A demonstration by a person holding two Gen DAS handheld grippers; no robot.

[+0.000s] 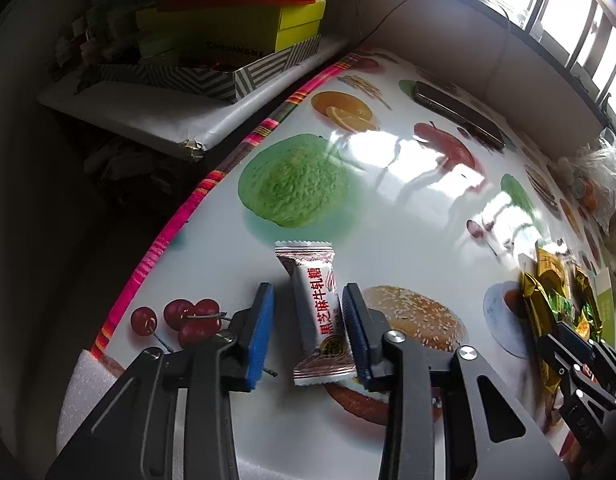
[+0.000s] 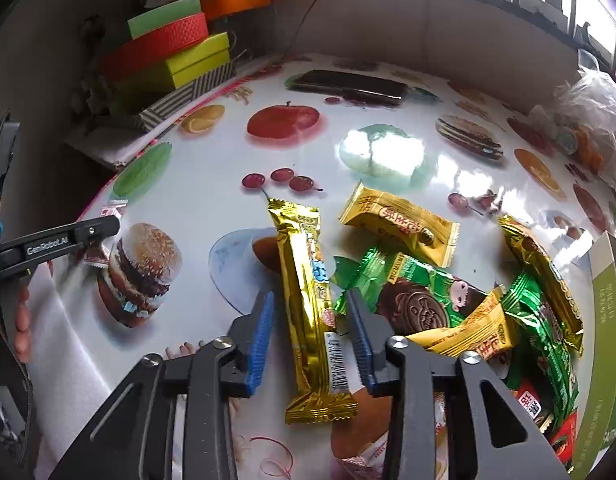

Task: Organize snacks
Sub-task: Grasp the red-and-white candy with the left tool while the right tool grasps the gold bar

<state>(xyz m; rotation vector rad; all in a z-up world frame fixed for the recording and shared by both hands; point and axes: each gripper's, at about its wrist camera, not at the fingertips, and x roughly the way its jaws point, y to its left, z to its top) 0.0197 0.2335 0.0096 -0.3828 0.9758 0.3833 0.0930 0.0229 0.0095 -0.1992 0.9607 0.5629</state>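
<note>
Left tool [image 1: 308, 330] — jaws partly open, straddling a white nougat candy [image 1: 318, 312] near the counter's [image 1: 408, 216] left edge; right pad touches the wrapper, left pad stands clear. Right tool [image 2: 310, 338] — jaws partly open around a gold snack bar [image 2: 308, 308], neither pad pressing it. Mixed snack pile [image 2: 460, 300] lies just beside it, toward the counter's right edge.

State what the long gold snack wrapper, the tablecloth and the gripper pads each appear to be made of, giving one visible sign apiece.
Long gold snack wrapper: probably metallised plastic film; mirror-like creases, crimped ends.
Tablecloth: likely glossy vinyl or oilcloth; it reflects the windows sharply over printed food pictures.
Gripper pads: seemingly blue rubber or soft plastic; matte, with ribbed faces.
</note>
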